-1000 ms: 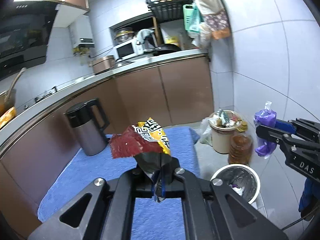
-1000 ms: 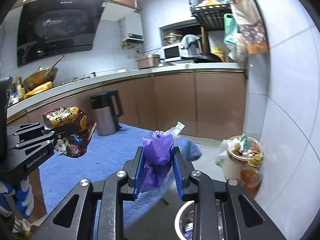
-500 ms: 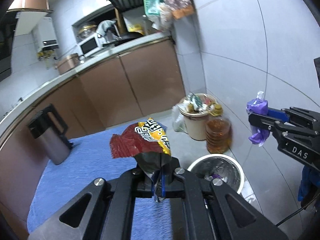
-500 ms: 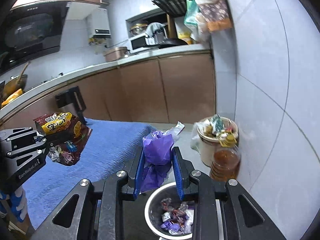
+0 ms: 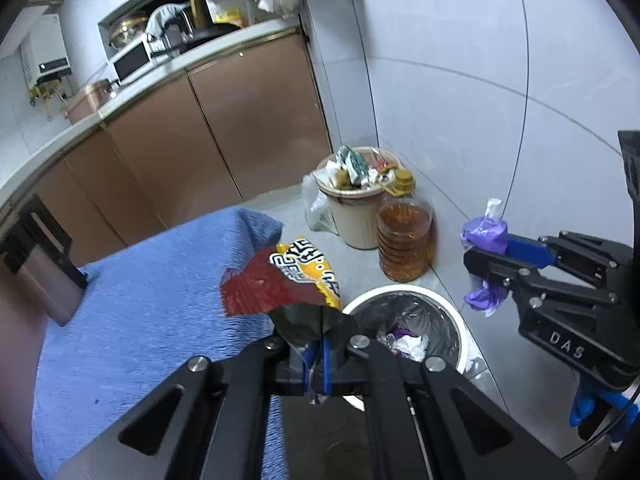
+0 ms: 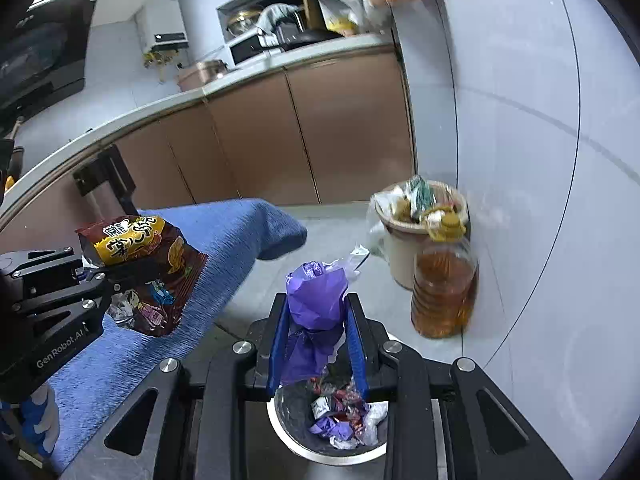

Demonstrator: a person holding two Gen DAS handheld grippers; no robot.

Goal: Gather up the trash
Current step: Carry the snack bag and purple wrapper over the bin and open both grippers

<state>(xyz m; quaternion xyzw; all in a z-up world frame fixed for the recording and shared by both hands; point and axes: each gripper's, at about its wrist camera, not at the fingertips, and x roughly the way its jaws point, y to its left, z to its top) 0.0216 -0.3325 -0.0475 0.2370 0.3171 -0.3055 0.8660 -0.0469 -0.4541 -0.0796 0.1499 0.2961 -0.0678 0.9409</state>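
The left hand-held gripper (image 5: 318, 364) is clamped tight on the crumpled end of a red and yellow snack bag (image 5: 280, 280), held up over the edge of the blue-covered desk (image 5: 140, 320), just beside the white bin (image 5: 460, 340) on the floor. The right hand-held gripper (image 6: 318, 340) pinches a bunched purple wrapper (image 6: 316, 296) between its blue pads, above the bin, which already holds crumpled wrappers. Behind the bin, against the wall, stand a full beige wastebasket (image 5: 352, 224) and an oil bottle (image 5: 404, 240).
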